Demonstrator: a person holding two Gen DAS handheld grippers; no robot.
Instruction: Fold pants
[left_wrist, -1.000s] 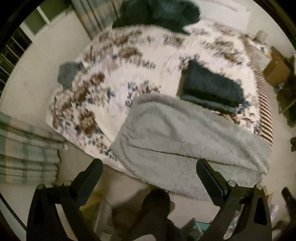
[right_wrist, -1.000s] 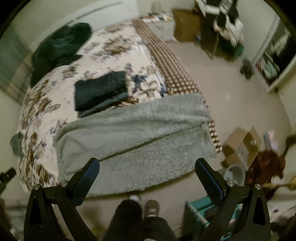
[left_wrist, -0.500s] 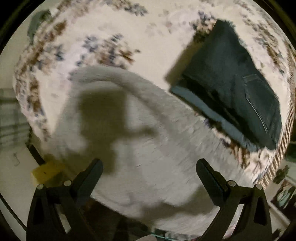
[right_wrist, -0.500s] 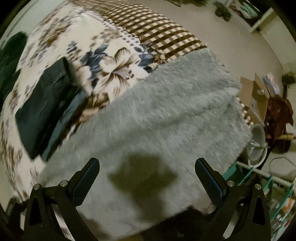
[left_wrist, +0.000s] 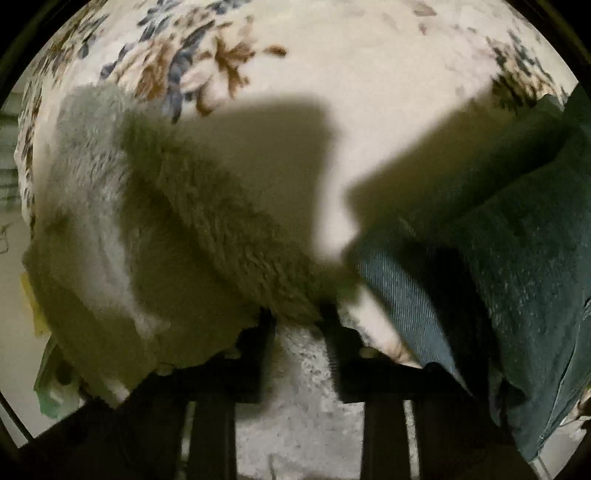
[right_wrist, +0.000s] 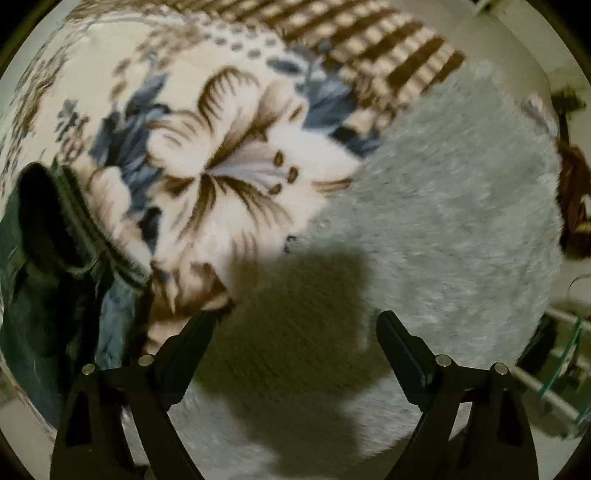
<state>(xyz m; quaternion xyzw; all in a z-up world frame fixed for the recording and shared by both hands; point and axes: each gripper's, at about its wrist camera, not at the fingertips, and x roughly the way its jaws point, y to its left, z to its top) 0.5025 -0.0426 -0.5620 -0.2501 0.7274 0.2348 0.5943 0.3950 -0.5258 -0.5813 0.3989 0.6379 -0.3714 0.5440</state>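
The fuzzy grey pants (right_wrist: 443, 221) lie flat on the floral bedspread (right_wrist: 221, 155). In the left wrist view my left gripper (left_wrist: 299, 325) is shut on the far edge of the grey pants (left_wrist: 177, 229), with fleece bunched between the fingers. My right gripper (right_wrist: 295, 325) is open and hovers just above the pants near their far edge, with its shadow on the fleece.
A folded dark green pair of pants (left_wrist: 498, 258) lies on the bedspread (left_wrist: 369, 74) just right of my left gripper; it also shows at the left of the right wrist view (right_wrist: 44, 258). The bed's checkered border (right_wrist: 369, 48) and floor clutter (right_wrist: 572, 206) are to the right.
Both grippers dropped from well above the bed down to the grey pants. The left gripper went from open to shut on the pants' edge. The right gripper stayed open.
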